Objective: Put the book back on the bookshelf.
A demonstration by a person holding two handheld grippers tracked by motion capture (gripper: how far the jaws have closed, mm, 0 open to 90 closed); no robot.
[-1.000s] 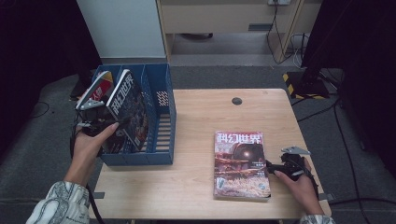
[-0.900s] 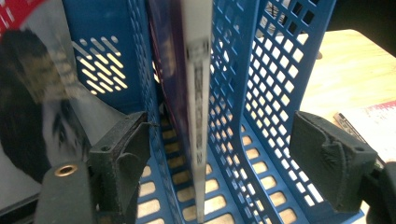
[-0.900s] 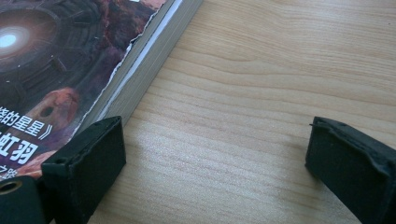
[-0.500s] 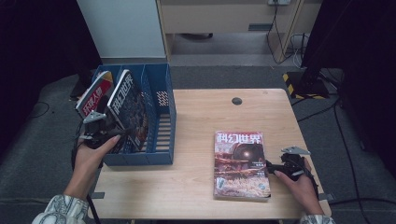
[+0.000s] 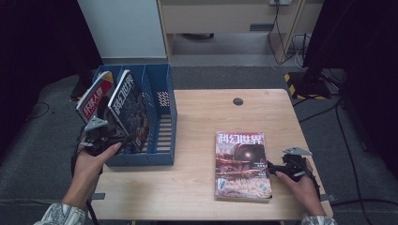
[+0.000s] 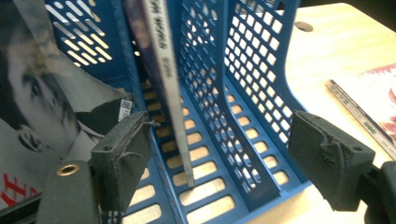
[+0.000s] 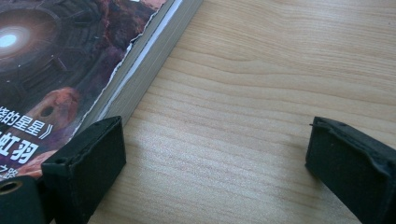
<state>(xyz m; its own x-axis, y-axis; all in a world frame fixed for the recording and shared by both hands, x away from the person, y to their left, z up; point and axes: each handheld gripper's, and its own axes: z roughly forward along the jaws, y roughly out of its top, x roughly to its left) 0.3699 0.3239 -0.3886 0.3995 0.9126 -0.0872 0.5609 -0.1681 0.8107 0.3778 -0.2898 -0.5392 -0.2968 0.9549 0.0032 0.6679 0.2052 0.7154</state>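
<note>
Blue file rack (image 5: pixel 162 140) at the surface's left edge takes the magazines.
The left hand-held gripper (image 5: pixel 123 138) stands wide open astride the upright magazine (image 5: pixel 130 110) in the middle slot, gripping nothing; the right hand-held gripper (image 5: pixel 273 168), also open and empty, waits beside the flat magazine (image 5: pixel 241 164) near the front right corner, probably to lift it.

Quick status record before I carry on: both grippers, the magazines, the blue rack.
left gripper: open, at the rack's front, jaws either side of the dark magazine's edge, pads clear of it
right gripper: open, over bare table beside the flat magazine's edge
blue rack: on the table's left end
dark magazine: leaning in the rack
red magazine: leaning in the leftmost slot
flat magazine: face up on the table
</note>
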